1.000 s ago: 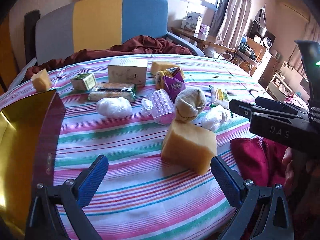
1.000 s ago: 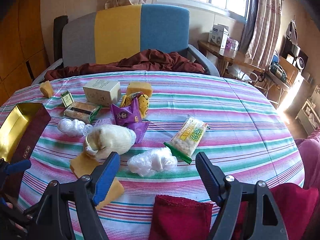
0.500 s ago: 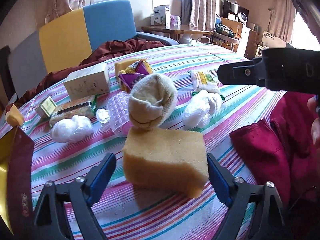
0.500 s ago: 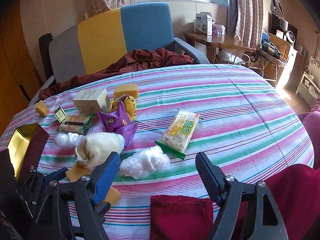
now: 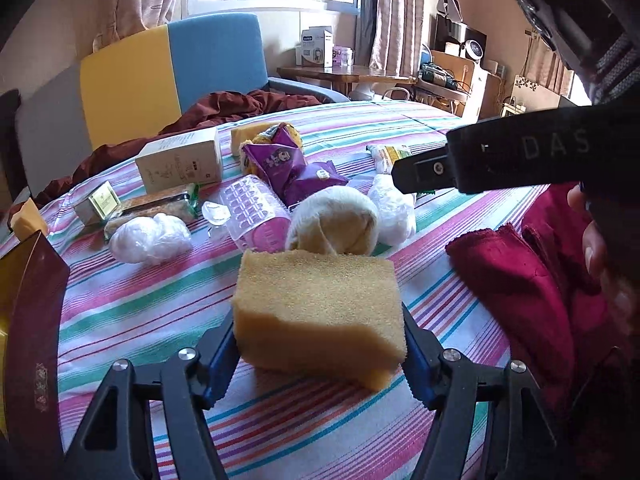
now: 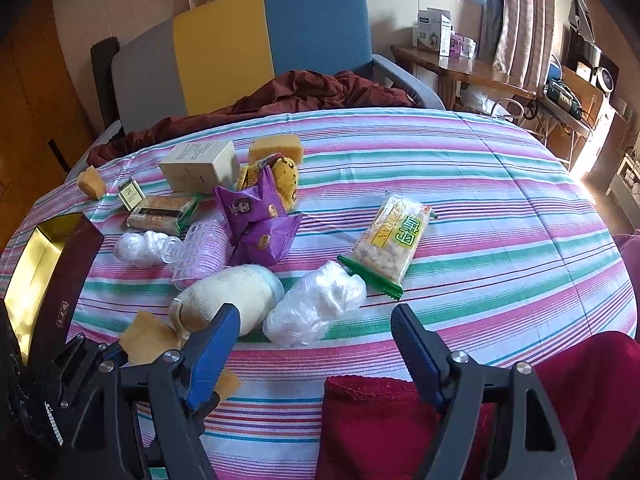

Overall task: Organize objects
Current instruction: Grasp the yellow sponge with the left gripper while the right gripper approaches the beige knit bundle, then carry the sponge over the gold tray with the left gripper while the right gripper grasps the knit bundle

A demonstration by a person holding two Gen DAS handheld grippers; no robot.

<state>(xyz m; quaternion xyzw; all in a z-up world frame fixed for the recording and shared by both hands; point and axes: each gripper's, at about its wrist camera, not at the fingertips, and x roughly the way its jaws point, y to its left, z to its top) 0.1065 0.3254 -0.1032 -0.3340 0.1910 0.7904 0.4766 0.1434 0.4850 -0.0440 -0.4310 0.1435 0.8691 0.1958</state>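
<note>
So at the far left edge of the counter (image 6: 500, 184) sat the dark red box with the gold lining (image 6: 48, 276), open side up. Just right of it the left gripper (image 5: 318, 336) was clamped on the big yellow sponge (image 5: 318, 300), blue pads pressed into both ends, the sponge right at the near edge of the striped cloth. Directly behind the sponge and touching it was the rolled cream sock (image 5: 336, 222), with a wad of clear plastic (image 5: 394, 210) beside that. Further back sat the purple snack packets (image 6: 256, 220), a cream carton (image 6: 198, 166) and a second sponge (image 6: 276, 148). Toward the middle lay a green-edged peanut pack (image 6: 394, 240) on its own. The right gripper (image 6: 316, 344) hung over the near edge with its jaws wide apart, nothing in them, a red towel (image 6: 380, 428) bunched under it.
</note>
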